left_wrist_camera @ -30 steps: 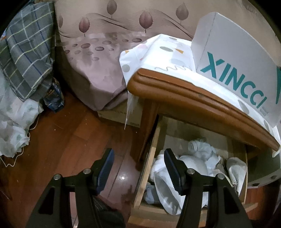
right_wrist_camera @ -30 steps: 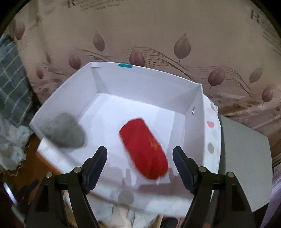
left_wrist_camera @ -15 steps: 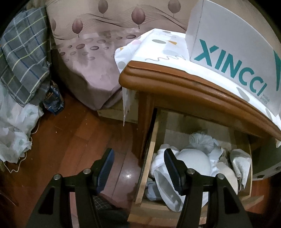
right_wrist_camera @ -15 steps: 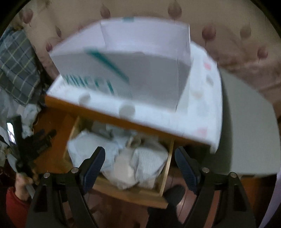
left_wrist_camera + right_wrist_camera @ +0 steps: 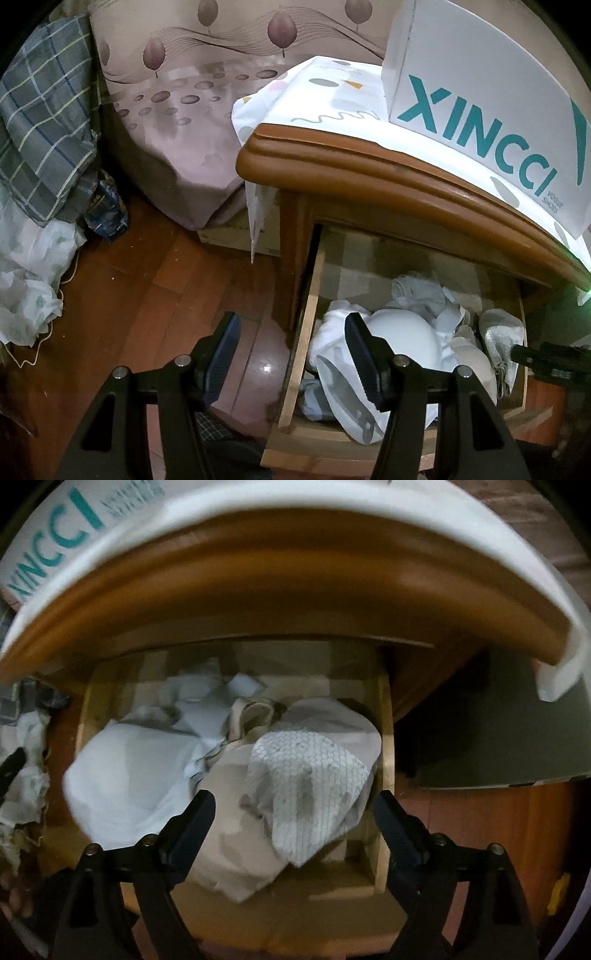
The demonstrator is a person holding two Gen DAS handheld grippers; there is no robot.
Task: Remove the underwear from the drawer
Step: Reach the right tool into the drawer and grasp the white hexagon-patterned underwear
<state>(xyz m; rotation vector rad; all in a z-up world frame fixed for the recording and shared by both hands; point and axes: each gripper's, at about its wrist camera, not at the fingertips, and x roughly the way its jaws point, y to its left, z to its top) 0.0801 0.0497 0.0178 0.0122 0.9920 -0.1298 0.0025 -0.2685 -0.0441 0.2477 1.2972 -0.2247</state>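
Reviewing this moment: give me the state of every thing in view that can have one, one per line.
drawer: pulled open, full of crumpled garments.
patterned white garment: lying on top of the pile, ungripped.
white box: standing on the nightstand top; top not visible.
left gripper: open, holding nothing.
right gripper: jaws opening above the patterned garment, nothing gripped.
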